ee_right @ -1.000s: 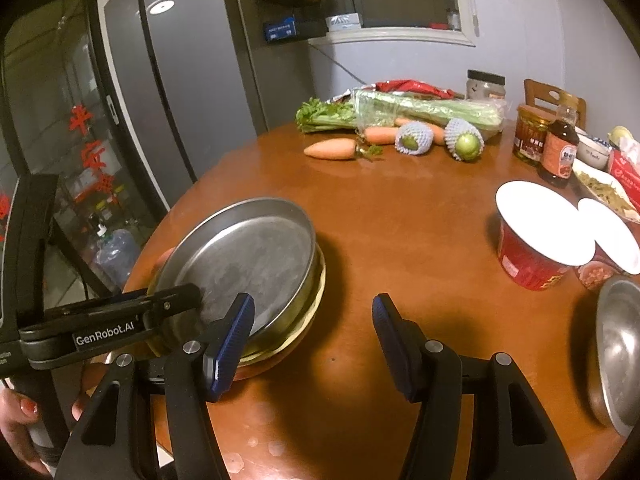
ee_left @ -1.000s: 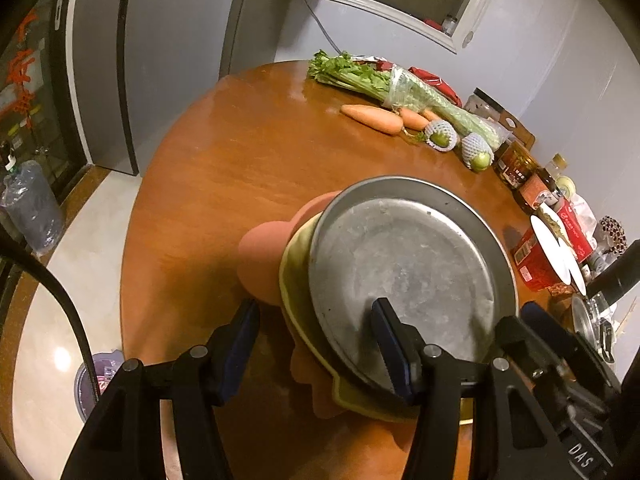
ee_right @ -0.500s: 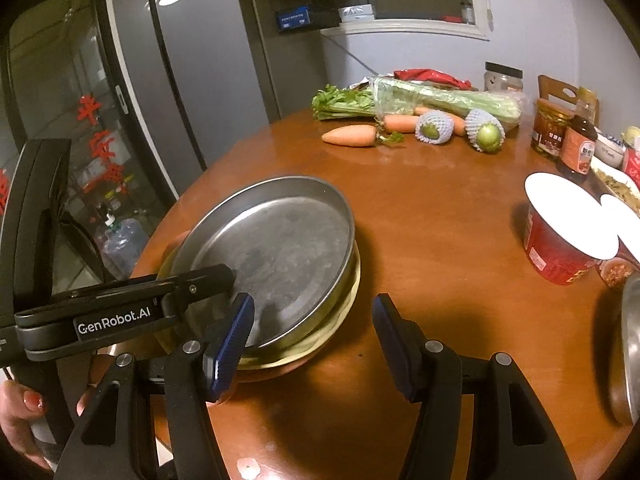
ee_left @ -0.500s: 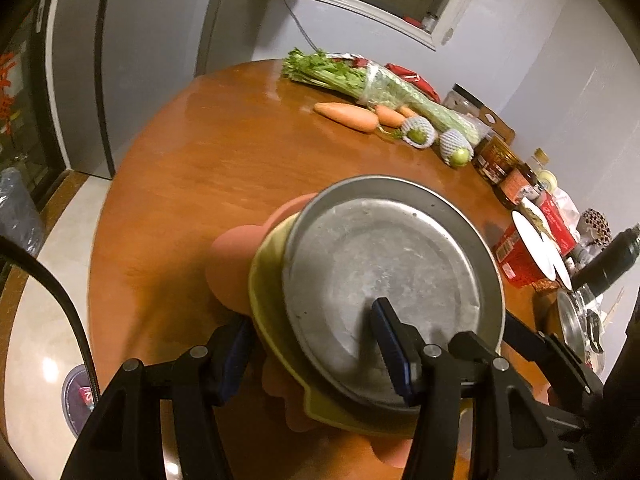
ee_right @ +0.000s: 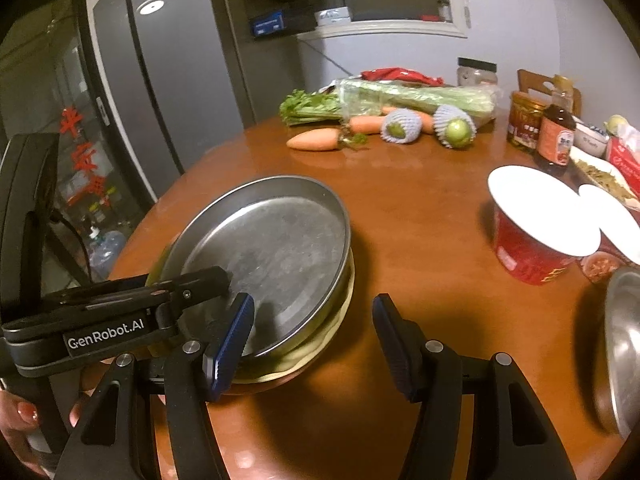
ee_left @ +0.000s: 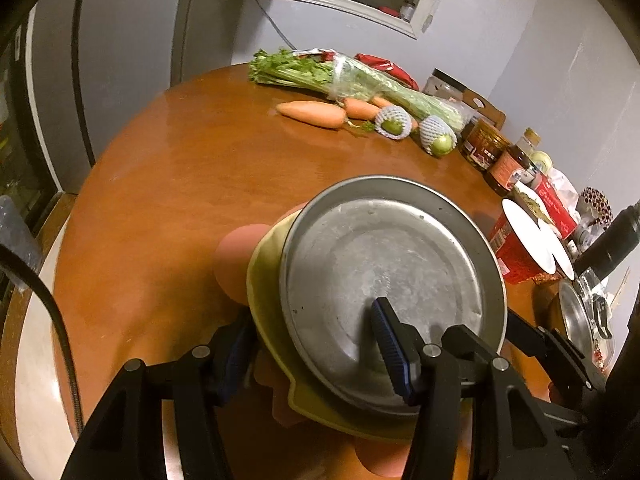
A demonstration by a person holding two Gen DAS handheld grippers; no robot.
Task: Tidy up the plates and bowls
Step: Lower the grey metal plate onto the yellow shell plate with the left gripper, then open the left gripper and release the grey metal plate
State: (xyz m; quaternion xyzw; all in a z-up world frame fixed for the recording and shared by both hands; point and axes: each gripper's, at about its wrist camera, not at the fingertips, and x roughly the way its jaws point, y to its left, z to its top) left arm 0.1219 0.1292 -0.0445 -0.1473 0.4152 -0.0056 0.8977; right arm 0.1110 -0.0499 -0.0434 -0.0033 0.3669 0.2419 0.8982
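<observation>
While the stack of dishes sits near the edge of the round wooden counter (ee_left: 168, 184), the left tongs (ee_left: 316, 340) straddle its near rim: one finger reaches over the inside of the steel pan (ee_left: 384, 280) on top, the other drops outside and below the yellow plate (ee_left: 264, 276) beneath it. Under both lies a pink plate (ee_left: 234, 260), showing only at the left and near edges. The left tongs are part way open around the stack's rim; whether the pads already press it is not clear from here. The right tongs (ee_right: 312, 336) hang wide open and hold nothing, low over the counter just right of the stack, with the left finger in front of the pan's rim. Farther back lie celery (ee_left: 344, 80), carrots (ee_left: 312, 114) and two netted fruits (ee_left: 394, 122); to the right stand jars (ee_right: 524, 124), a red noodle cup (ee_right: 540, 232) and another steel dish (ee_right: 624, 344). The main risk, as I judge it, is a one-sided pinch on three loose, nested pieces. The pan looks smooth and sits off-centre on the yellow plate, so lifting or dragging from the near rim could tilt the stack and let the pan slide off, or push it toward the counter's edge. A swing to the right could also knock the noodle cup.
</observation>
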